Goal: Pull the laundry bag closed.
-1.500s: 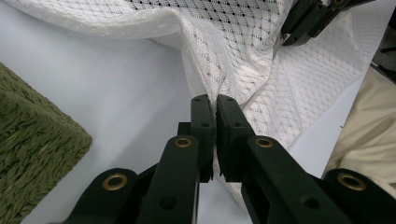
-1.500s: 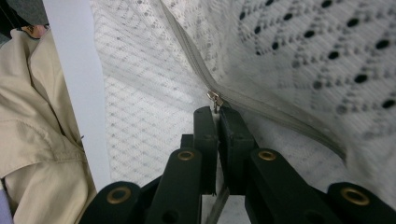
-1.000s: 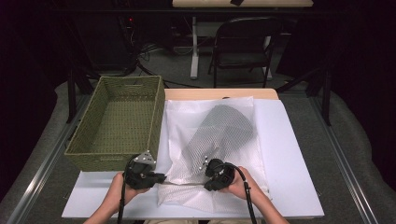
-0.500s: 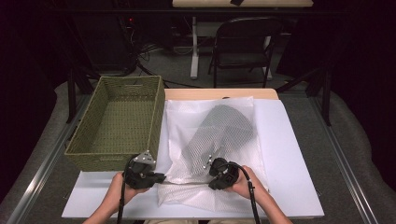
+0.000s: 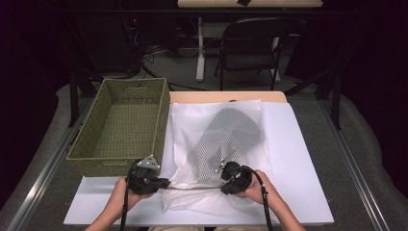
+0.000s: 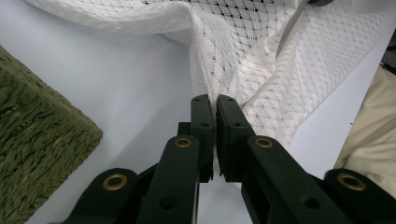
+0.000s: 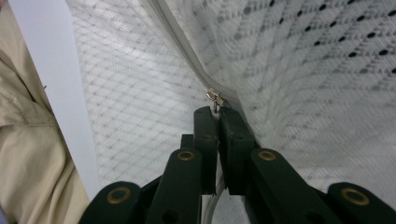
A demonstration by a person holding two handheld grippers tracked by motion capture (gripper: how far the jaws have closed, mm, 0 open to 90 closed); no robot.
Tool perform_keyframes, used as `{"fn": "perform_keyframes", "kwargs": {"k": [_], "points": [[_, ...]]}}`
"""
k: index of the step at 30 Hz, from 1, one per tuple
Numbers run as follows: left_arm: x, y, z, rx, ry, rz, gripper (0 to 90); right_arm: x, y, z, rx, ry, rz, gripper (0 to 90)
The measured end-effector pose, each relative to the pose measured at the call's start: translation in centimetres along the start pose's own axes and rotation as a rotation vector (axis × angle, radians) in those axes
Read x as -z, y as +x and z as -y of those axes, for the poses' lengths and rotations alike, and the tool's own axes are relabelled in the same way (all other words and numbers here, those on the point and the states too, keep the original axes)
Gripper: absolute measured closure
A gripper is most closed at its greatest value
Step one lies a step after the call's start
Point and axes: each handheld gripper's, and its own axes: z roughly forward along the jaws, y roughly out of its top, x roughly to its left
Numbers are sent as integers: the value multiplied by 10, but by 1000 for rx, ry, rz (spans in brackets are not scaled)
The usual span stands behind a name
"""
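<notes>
Two hand-held grippers work a white mesh laundry bag [image 5: 216, 144] lying flat on the white tabletop [image 5: 298, 159], dark garment inside, woven green basket [image 5: 120, 125] just beside. Left hand-held gripper [image 6: 215, 105] clamped on the bag's bunched corner; right hand-held gripper [image 7: 217, 114] pinched shut on the small metal zipper pull [image 7: 215, 98] at near edge.

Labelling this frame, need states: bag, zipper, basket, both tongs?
White mesh laundry bag: flat on the table, dark garment inside.
Metal zipper pull: pinched by the right tongs.
Left tongs: shut on the bag's edge.
Green woven basket: empty.
</notes>
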Motion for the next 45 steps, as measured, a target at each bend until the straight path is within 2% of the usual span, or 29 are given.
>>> {"fn": "perform_keyframes", "kwargs": {"k": [18, 26, 36, 45], "points": [[-1, 1, 0, 0, 8, -9, 865, 11, -7, 23, -56, 3, 5, 864], [-2, 1, 0, 0, 13, -11, 865, 12, -9, 31, -61, 16, 8, 864], [-2, 2, 0, 0, 17, -16, 865, 16, -12, 36, -77, 24, 31, 864], [-3, 3, 0, 2, 22, -17, 865, 21, -18, 50, -113, 29, 51, 863]]}}
